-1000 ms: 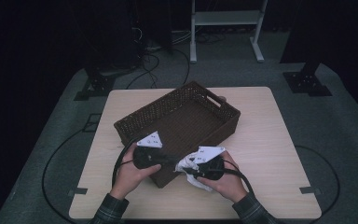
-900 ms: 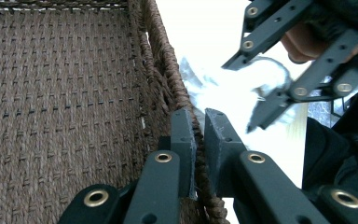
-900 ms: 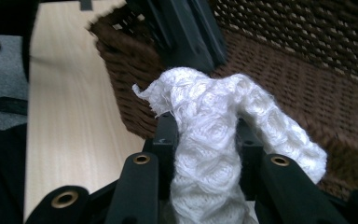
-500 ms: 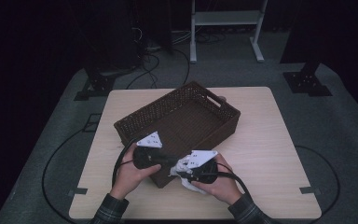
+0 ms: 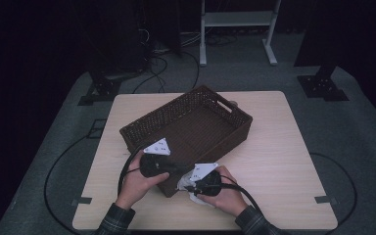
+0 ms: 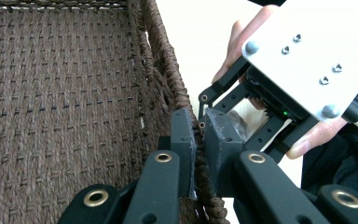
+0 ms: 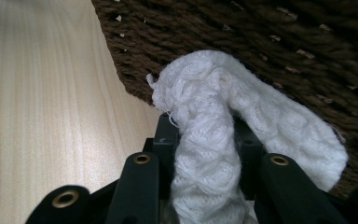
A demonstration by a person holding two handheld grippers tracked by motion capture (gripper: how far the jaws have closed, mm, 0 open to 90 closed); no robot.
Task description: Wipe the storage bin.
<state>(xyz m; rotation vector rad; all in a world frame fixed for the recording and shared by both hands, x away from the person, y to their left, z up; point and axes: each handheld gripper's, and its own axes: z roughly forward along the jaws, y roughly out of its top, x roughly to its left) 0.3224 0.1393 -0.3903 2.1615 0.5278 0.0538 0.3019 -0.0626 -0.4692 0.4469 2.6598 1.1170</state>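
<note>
A dark brown wicker basket stands slantwise in the middle of the wooden table. My left gripper is at the basket's near corner; in the left gripper view it is shut on the woven wall, one jaw inside and one outside. My right gripper sits just right of it, outside the basket, its grey plate close by. It is shut on a white knitted cloth, which presses against the basket's outer wall. A bit of the cloth shows under the right hand.
The basket's inside looks bare where it shows. Bare tabletop lies beside the cloth and to the basket's right. Black cables loop from both grippers over the table's near edge. A white metal stand and floor cables stand beyond the table.
My right gripper with the white cloth has slid left, closer to the basket's near corner and the left gripper. The left gripper and basket have stayed put.
</note>
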